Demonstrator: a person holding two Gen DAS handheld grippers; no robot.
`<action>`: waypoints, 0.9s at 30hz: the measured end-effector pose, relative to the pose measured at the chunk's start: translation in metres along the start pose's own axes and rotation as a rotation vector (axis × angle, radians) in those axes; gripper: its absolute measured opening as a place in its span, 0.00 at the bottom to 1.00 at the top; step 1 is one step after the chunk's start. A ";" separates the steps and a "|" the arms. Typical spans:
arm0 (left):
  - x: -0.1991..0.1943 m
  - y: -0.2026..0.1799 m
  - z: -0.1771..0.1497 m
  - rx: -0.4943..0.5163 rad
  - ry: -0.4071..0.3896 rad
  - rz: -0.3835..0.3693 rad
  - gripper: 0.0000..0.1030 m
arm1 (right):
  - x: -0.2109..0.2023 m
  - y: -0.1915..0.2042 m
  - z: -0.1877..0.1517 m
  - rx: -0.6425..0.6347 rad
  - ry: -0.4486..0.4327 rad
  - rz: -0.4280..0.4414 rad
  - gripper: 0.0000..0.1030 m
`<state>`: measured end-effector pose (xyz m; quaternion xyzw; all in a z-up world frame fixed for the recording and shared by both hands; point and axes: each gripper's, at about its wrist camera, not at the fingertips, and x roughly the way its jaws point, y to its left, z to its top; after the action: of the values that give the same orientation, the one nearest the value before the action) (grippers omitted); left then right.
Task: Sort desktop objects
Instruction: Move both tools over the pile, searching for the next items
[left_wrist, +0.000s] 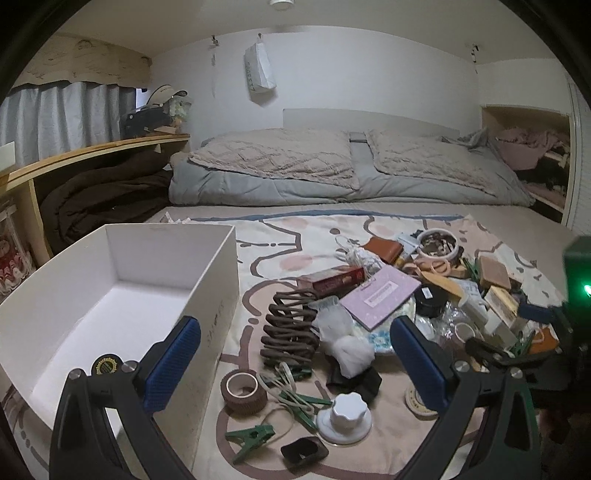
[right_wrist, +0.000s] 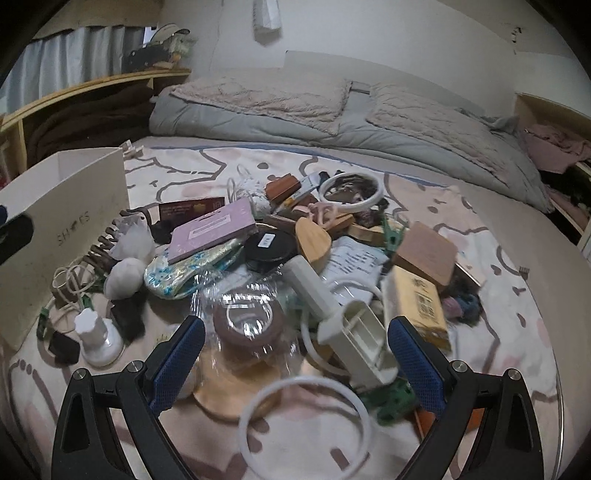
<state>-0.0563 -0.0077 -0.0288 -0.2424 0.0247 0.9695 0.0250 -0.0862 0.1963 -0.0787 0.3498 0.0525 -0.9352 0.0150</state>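
White cardboard box (left_wrist: 122, 295) sits left of the clutter pile; left gripper (left_wrist: 295, 363) and right gripper (right_wrist: 297, 363) both hover spread, holding nothing.

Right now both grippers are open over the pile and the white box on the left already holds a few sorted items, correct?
Not quite. The white box holds nothing: the left wrist view shows its bare inside. Both the left gripper and the right gripper are open over the pile.

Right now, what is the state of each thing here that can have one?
Left gripper: open, holds nothing.
Right gripper: open, holds nothing.
White box: open, empty inside.
Brown tape roll: lying flat.
White knob: standing upright.
Pink booklet: closed.
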 end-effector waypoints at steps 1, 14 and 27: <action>0.001 -0.001 -0.001 0.003 0.005 0.001 1.00 | 0.004 0.002 0.002 -0.005 0.003 -0.005 0.96; 0.007 0.001 -0.009 0.016 0.035 0.013 1.00 | 0.028 0.032 0.003 -0.171 0.055 -0.034 0.96; 0.008 0.005 -0.010 0.009 0.043 0.013 1.00 | 0.011 0.069 -0.028 -0.335 0.064 0.051 0.96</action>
<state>-0.0589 -0.0126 -0.0411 -0.2628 0.0314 0.9641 0.0190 -0.0714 0.1304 -0.1126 0.3731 0.1992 -0.9012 0.0950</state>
